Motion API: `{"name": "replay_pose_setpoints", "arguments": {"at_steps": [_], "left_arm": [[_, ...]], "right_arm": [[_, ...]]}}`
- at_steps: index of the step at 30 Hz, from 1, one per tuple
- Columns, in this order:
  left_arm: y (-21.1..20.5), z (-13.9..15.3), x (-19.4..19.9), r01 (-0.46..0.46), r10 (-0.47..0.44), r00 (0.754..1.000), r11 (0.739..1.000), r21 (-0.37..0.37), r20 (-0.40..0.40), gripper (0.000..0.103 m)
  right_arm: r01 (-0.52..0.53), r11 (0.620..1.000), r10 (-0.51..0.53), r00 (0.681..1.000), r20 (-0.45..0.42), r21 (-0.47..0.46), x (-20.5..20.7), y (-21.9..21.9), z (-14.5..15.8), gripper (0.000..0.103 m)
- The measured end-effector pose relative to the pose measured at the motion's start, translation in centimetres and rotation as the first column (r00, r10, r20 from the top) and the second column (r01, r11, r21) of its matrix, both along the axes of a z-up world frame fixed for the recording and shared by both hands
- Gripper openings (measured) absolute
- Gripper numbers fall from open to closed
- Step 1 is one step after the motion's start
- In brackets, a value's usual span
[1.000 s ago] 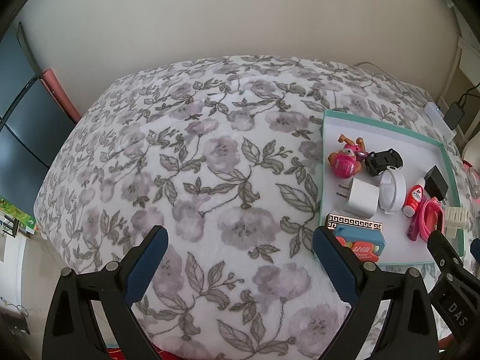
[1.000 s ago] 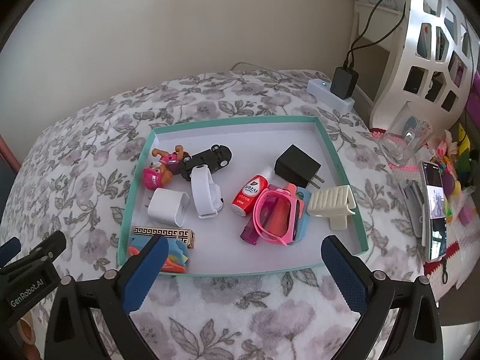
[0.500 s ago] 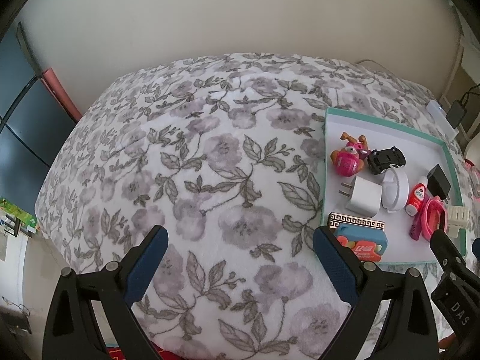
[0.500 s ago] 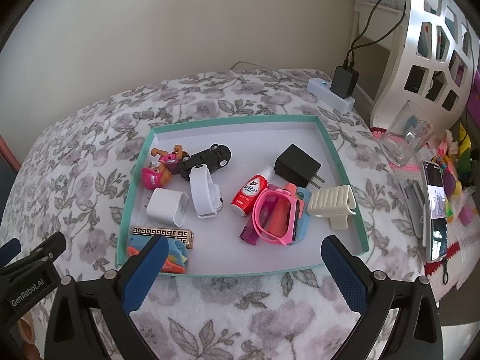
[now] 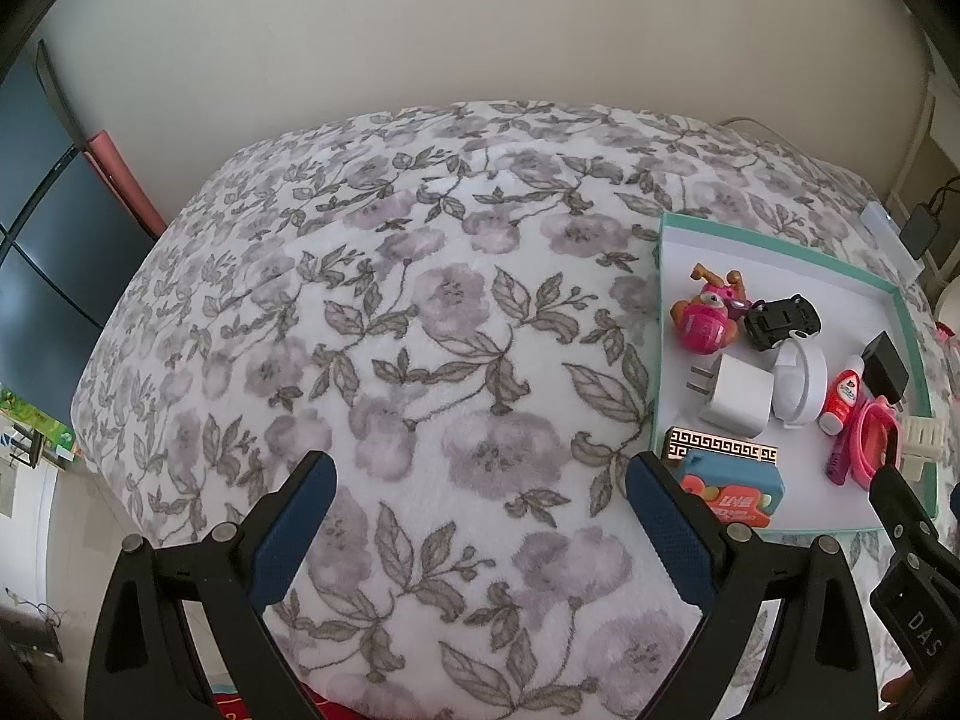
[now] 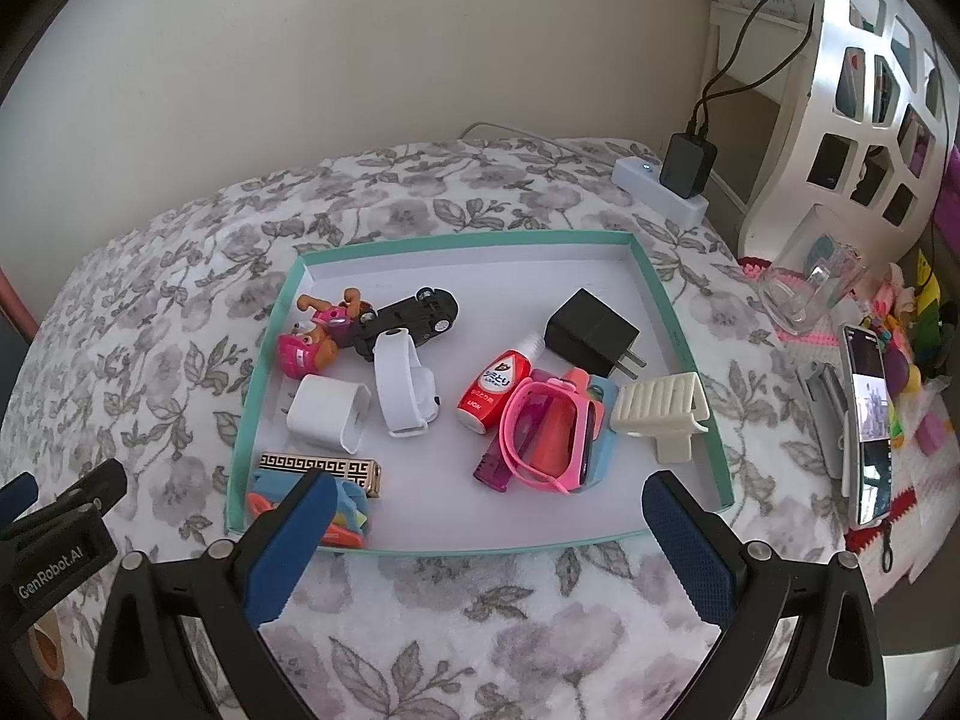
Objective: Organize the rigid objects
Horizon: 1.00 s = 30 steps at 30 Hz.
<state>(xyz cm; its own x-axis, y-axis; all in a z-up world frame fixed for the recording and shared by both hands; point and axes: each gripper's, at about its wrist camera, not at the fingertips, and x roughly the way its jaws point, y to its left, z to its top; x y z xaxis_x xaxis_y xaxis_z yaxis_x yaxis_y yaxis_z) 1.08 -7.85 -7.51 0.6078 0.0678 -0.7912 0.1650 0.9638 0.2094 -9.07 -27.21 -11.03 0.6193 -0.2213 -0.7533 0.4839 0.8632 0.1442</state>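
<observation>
Left tool (image 5: 480,504): my fingers are spread wide and empty, hovering over bare floral blanket (image 5: 420,312), left of the tray.
Right tool (image 6: 483,519): my fingers are spread wide, nothing held, poised above the tray's near edge.
Tray (image 6: 654,294): shallow, teal-rimmed, white inside, lying on the blanket; holds all the small items.
Left side of tray: pink toy puppy (image 6: 315,342) touching a black toy car (image 6: 414,315) lying wheels up; white charger (image 6: 327,414) nearer me, white watch band (image 6: 402,390) just beside it.
Near-left corner: gold-patterned lighter (image 6: 324,468) against a blue and orange block (image 6: 342,510), partly hidden behind my right tool's left finger.
Centre: red-and-white small bottle (image 6: 495,387), pink kids' watch (image 6: 549,432) lying over a purple lighter (image 6: 495,468).
Right side: black charger (image 6: 591,333), cream hair claw (image 6: 663,411) by the right rim.
Off the tray: white power strip (image 6: 657,186) with a black adapter plugged in; phone (image 6: 867,426) on a stand to the right.
</observation>
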Motion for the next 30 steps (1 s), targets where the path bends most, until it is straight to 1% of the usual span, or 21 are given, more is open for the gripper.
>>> {"name": "replay_pose_setpoints", "arguments": {"at_steps": [23, 30], "left_arm": [[0.20, -0.14, 0.15, -0.009, 0.009, 1.000, 1.000, 0.009, 0.002, 0.097], [0.33, 0.36, -0.12, -0.019, 0.018, 0.999, 1.000, 0.011, 0.037, 0.097]], "right_arm": [[-0.006, 1.000, 0.006, 1.000, -0.011, -0.002, 0.17, -0.10, -0.35, 0.103], [-0.006, 1.000, 0.006, 1.000, -0.012, -0.003, 0.19, -0.09, -0.33, 0.103]]}}
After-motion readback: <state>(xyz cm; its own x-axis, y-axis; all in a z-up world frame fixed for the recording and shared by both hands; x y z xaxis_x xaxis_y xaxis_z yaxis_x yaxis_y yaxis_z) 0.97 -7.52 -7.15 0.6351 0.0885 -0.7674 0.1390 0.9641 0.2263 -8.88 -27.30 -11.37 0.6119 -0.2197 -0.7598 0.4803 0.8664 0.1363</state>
